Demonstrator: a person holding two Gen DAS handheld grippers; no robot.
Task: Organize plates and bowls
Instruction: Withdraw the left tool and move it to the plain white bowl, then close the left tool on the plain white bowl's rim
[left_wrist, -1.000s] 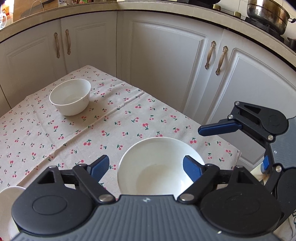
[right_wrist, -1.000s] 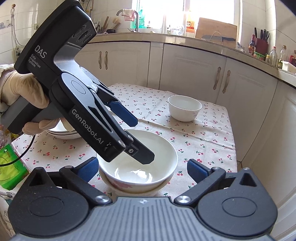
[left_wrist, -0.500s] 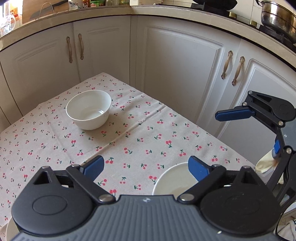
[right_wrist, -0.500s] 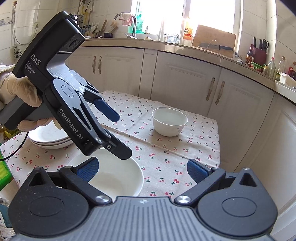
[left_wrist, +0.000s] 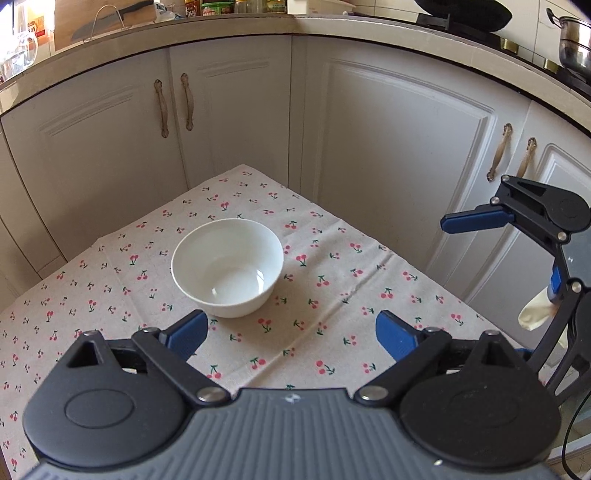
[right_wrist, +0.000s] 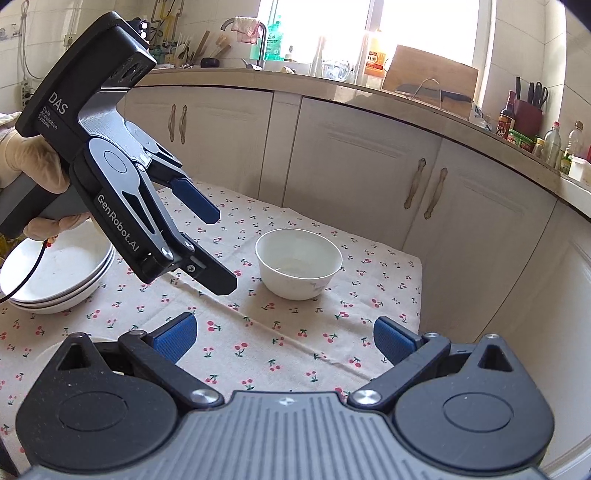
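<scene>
A small white bowl (left_wrist: 227, 271) stands upright on the cherry-print tablecloth (left_wrist: 332, 295), just ahead of my left gripper (left_wrist: 290, 334). That gripper is open with nothing between its blue pads. In the right wrist view the same bowl (right_wrist: 298, 264) sits ahead of my right gripper (right_wrist: 284, 338), which is also open and holds nothing. The left gripper (right_wrist: 219, 251) hovers above the cloth to the left of the bowl, held by a gloved hand (right_wrist: 33, 166). A stack of white plates (right_wrist: 55, 273) rests at the far left. A sliver of a large white bowl (right_wrist: 48, 350) shows behind my right gripper's left finger.
White cabinet doors (left_wrist: 388, 147) stand close behind the table's far edge and right corner. The right gripper's upper finger (left_wrist: 474, 220) reaches in from the right edge of the left wrist view. The counter (right_wrist: 406, 99) above carries bottles, a cutting board and a knife block.
Both grippers moved forward from the large bowl toward the small one, which now looks bigger and nearer. The large bowl slid out of the left view. The left jaws spread slightly wider.
</scene>
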